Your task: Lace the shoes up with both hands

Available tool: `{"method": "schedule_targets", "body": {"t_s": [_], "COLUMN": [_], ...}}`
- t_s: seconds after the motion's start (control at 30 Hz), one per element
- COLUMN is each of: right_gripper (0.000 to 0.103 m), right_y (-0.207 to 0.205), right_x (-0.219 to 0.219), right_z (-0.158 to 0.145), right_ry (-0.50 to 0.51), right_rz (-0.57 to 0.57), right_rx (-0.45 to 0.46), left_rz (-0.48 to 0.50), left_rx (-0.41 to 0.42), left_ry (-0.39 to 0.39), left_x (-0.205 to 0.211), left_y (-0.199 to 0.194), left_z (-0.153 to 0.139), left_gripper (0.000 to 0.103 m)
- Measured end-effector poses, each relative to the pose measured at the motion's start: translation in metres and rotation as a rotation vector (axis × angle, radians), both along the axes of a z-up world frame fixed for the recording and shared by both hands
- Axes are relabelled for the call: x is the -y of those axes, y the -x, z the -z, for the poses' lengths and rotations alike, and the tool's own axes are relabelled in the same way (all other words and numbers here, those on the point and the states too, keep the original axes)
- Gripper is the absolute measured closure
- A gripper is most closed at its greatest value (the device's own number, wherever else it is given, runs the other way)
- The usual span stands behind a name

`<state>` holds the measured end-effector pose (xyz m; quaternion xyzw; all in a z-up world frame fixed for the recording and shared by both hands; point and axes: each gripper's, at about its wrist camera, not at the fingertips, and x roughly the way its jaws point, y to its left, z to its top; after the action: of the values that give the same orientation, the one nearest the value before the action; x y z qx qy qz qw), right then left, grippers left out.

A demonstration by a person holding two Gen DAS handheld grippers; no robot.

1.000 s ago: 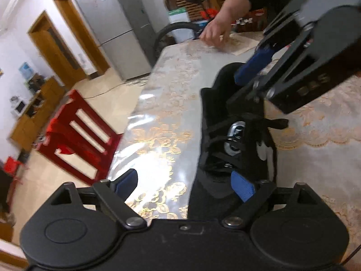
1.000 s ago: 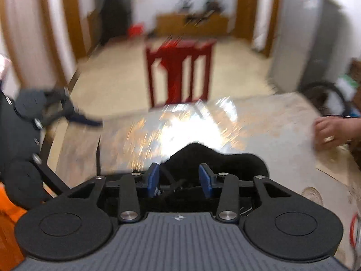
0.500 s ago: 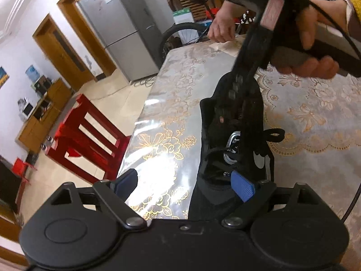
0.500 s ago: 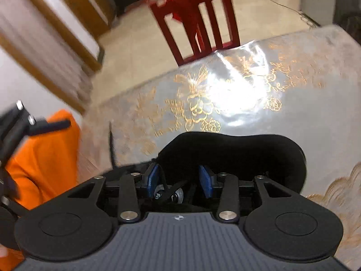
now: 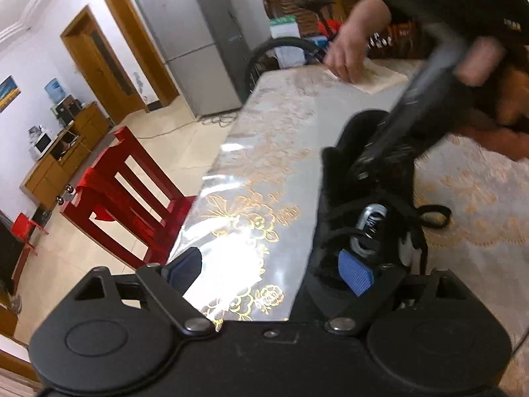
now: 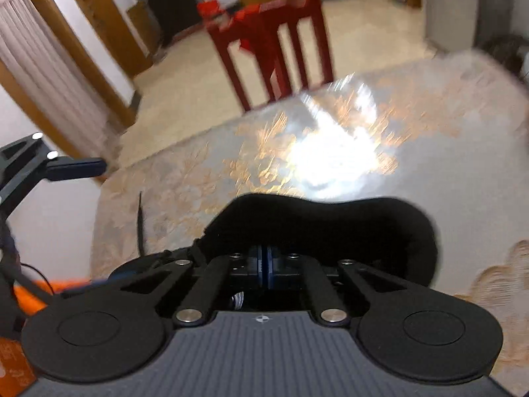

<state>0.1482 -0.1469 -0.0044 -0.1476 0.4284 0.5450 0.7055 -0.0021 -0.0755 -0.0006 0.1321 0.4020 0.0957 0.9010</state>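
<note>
Right hand-held gripper (image 6: 264,266) clenched over black shoe (image 6: 330,228); left hand-held gripper (image 5: 269,273) released beside it.

One black lace-up shoe (image 5: 370,198) sits on one glossy gold-flowered tablecloth (image 5: 264,172). Two black two-finger grippers (left (image 5: 269,273), right (image 6: 264,266)) are present, with one red wooden chair (image 5: 132,195).

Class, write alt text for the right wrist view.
The right gripper, blue pads pressed shut, sits over a black shoe on a glossy floral-patterned table. Whether it pinches a lace is hidden. A red chair stands beyond.
</note>
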Motion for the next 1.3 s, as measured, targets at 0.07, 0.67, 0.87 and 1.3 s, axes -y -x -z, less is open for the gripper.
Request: {"method": "schedule_targets", "body": {"t_s": [0.07,0.67,0.87,1.3], "right_gripper": [0.099,0.099,0.099,0.099], "right_y": [0.013,0.062,0.077,0.103], "right_x": [0.016,0.001,-0.021,-0.056], "right_z": [-0.014,-0.022,-0.019,0.005], "right_ry": [-0.059,0.090,0.246,0.571], "right_rz": [0.022,-0.054,-0.057,-0.226], "right_rx": [0.053,0.378,0.579,0.766], "left_rz": [0.011,0.033,0.004,0.105], "left_rx": [0.029,0.048,0.059,0.123], "left_ry": [-0.007,-0.024,-0.031,0.093], "left_x": [-0.001,-0.008,-0.020,-0.053], "left_y": [0.001,-0.005,0.002,0.016], "left_z": [0.001,0.012,0.020,0.040], "left_gripper": [0.014,0.014,0.014,0.014]}}
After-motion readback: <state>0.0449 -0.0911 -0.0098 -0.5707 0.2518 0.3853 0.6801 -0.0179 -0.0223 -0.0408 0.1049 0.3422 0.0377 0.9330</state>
